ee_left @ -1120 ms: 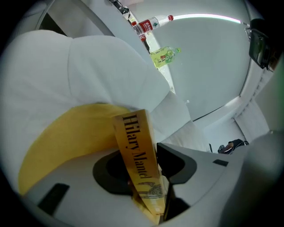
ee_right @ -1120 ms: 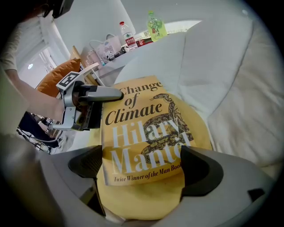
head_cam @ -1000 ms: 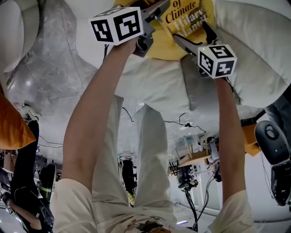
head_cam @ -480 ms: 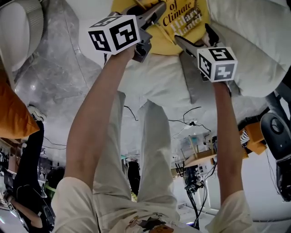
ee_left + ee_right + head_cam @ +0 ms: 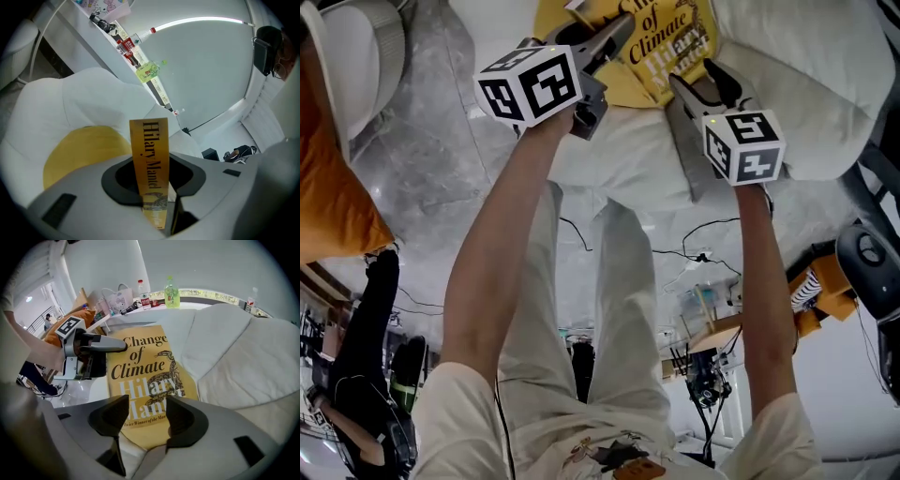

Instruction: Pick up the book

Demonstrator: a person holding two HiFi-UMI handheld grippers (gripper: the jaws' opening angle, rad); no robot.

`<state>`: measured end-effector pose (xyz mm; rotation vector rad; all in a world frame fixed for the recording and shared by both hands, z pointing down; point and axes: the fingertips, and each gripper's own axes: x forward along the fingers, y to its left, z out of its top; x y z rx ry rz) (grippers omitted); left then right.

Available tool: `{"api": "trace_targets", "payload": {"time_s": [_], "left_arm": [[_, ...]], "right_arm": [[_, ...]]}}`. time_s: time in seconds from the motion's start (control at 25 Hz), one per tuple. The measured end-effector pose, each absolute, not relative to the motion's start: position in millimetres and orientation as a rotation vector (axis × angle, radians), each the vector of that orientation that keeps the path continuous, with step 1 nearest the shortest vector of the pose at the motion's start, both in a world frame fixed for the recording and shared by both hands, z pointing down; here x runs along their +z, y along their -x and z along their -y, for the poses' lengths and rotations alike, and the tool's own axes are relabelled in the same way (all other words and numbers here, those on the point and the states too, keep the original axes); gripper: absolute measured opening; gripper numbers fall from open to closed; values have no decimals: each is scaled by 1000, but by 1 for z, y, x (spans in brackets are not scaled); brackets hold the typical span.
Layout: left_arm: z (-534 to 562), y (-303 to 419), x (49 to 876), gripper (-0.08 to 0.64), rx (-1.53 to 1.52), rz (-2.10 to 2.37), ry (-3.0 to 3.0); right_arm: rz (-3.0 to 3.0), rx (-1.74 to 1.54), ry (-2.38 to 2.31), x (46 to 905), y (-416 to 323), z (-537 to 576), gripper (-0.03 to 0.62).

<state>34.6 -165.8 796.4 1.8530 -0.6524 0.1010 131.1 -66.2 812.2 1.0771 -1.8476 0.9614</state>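
Gripping book (image 5: 148, 140) spine: left gripper (image 5: 154, 174); right gripper (image 5: 143, 416), jaws closing, apart, apparently above it.

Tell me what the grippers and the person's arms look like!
The left gripper and right gripper are grey plastic, each with two jaws faced with black pads. Each carries a white cube printed with black square markers. The person wears a cream short-sleeved shirt, so the forearms are bare.

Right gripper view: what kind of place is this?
Likely a lab or office set up as a lounge: big white cushions under the book, drink bottles on a ledge behind, and a cluttered workbench in the head view.
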Motion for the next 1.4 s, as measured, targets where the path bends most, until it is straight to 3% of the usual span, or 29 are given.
{"api": "trace_targets", "payload": {"time_s": [0.2, 0.56, 0.88, 1.4], "left_arm": [[179, -33, 785, 144, 121, 662, -1851], [183, -33, 746, 144, 137, 664, -1866], [190, -22, 693, 144, 152, 648, -1907], [191, -40, 672, 141, 203, 673, -1905]], "right_arm": [[1858, 974, -1097, 796, -131, 81, 185], [1878, 931, -1162, 752, -131, 92, 96], [1922, 873, -1231, 694, -117, 109, 73], [1986, 893, -1319, 663, -138, 139, 64]]}}
